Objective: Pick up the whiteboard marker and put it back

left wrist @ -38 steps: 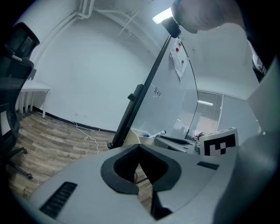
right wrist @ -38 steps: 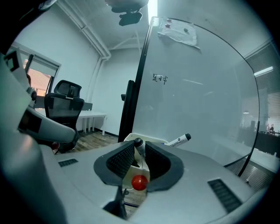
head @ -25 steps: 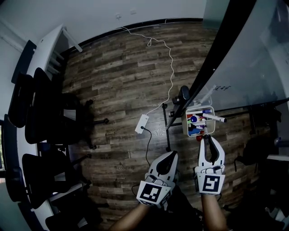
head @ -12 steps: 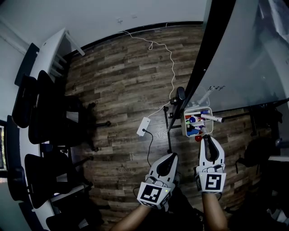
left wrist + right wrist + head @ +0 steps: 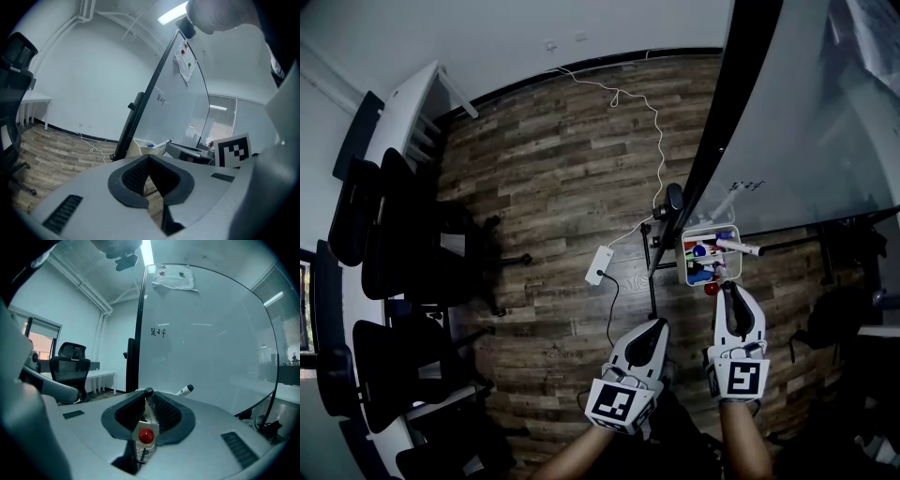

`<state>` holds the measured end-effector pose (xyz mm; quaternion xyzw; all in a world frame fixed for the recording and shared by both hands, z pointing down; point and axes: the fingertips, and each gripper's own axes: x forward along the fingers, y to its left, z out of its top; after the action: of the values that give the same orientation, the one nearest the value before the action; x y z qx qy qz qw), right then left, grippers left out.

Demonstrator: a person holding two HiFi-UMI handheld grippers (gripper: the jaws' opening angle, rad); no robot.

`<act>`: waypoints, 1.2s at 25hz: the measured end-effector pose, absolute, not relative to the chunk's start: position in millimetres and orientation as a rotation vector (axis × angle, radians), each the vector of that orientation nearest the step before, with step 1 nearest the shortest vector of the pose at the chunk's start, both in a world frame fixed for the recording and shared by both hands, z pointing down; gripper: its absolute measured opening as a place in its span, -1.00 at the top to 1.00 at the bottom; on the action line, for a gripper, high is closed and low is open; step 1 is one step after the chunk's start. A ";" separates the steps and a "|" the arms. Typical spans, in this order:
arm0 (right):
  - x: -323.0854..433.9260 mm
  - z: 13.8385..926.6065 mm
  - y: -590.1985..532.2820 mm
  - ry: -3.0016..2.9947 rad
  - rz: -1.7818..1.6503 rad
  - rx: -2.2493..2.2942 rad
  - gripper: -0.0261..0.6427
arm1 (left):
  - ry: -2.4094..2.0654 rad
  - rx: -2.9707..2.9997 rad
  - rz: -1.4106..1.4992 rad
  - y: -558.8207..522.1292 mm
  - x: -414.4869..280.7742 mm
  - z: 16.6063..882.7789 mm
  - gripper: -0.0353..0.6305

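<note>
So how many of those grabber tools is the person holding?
2. The left gripper, fingers together and empty, is low in the head view; the right gripper beside it, by the white tray, has just tightened on a red-ended marker.

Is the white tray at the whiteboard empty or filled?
Filled: several coloured markers lie in the tray, one white marker sticking out to the right.

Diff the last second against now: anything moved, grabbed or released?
The right gripper has just been closing its jaws a little on the red-ended marker held between them; nothing was let go. Both grippers kept their place just before the marker tray, the left gripper shut and empty. Only the head view drifted slightly.
</note>
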<state>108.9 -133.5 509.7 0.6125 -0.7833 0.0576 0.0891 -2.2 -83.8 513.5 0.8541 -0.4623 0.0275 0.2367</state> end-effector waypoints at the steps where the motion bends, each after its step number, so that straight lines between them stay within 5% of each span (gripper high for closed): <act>1: 108.2 506.5 -134.5 -2.339 0.170 1.835 0.71 | -1.267 2.343 0.076 -83.8 -1.9 513.3 0.87; 30: 109.4 487.4 -119.3 -2.331 0.146 1.834 0.71 | -1.313 2.379 0.053 -76.3 -11.0 488.8 0.87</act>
<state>109.4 -119.3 487.4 0.6153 -0.7820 0.0489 0.0859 -11.0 -76.3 488.8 0.8558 -0.4722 0.0189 0.2105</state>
